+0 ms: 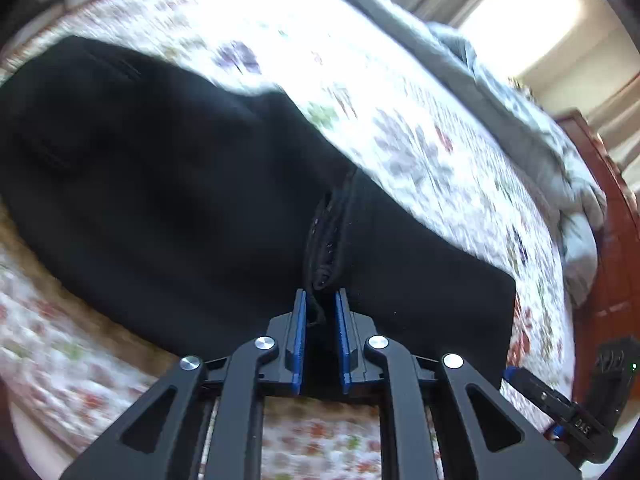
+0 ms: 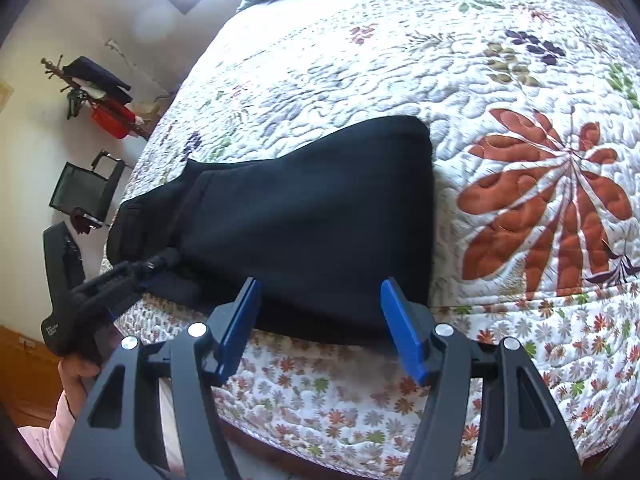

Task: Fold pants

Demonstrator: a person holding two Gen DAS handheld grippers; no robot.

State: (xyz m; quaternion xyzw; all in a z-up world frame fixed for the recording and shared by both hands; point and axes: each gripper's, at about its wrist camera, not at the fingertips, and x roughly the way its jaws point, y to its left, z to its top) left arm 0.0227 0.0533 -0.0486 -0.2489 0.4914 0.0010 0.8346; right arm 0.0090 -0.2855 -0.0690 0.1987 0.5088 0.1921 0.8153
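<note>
Black pants point(image 2: 312, 208) lie folded lengthwise on a floral quilt, close to the bed's near edge. In the left wrist view the pants point(image 1: 160, 180) fill the middle, and a bunched fold of their near edge sits pinched between the blue pads of my left gripper point(image 1: 320, 294), whose jaws are nearly together. From the right wrist view the left gripper point(image 2: 160, 260) reaches the pants' left end. My right gripper point(image 2: 318, 282) stands open just over the pants' near edge, nothing pressed between its pads. Its body shows in the left view's lower right as the right gripper point(image 1: 560, 408).
The quilt point(image 2: 400, 60) covers the bed. A grey duvet point(image 1: 500, 92) is heaped along the far side, by a red-brown wooden bed frame point(image 1: 608, 240). A black chair point(image 2: 84, 188) and a loaded coat rack point(image 2: 100, 92) stand by the wall. A hand point(image 2: 76, 372) holds the left gripper.
</note>
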